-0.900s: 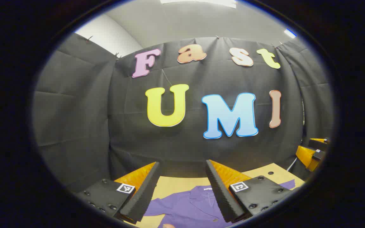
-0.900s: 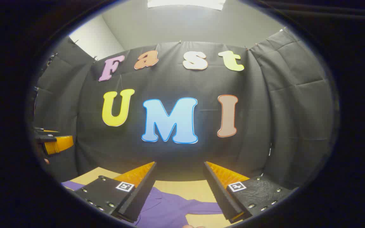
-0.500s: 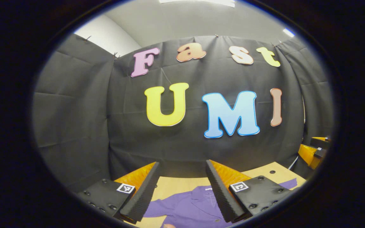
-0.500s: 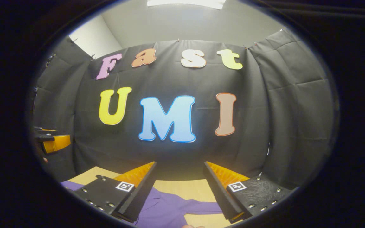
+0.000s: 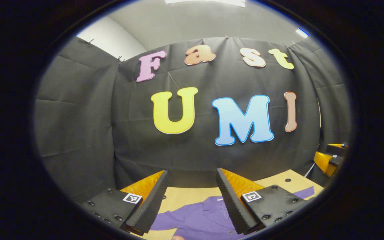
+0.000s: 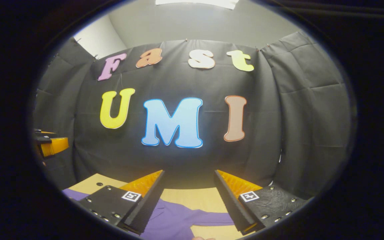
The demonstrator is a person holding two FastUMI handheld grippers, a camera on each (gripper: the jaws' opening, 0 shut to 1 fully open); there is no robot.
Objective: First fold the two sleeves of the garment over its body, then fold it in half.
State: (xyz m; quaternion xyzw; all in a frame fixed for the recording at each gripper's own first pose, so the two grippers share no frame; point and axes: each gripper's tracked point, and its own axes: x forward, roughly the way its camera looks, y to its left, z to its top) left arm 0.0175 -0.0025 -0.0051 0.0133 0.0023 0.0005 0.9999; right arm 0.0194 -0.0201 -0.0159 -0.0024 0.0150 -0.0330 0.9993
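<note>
The wooden table [image 5: 185,195] runs along the booth wall; a purple garment [image 5: 195,218] lies spread flat on it, collar toward the wall; above it the left gripper [image 5: 190,176] hangs wide open, holding nothing; the right gripper [image 6: 188,175] gapes likewise, empty.

Right gripper [image 6: 188,190]: jaws spread wide, held above the table, gripping nothing | purple shirt [image 6: 173,221]: lying flat on the light wooden table [image 6: 195,198], one sleeve [image 6: 212,218] extended sideways | left gripper [image 6: 50,145]: at far left edge, raised | backdrop: black cloth wall [image 6: 298,110]
</note>
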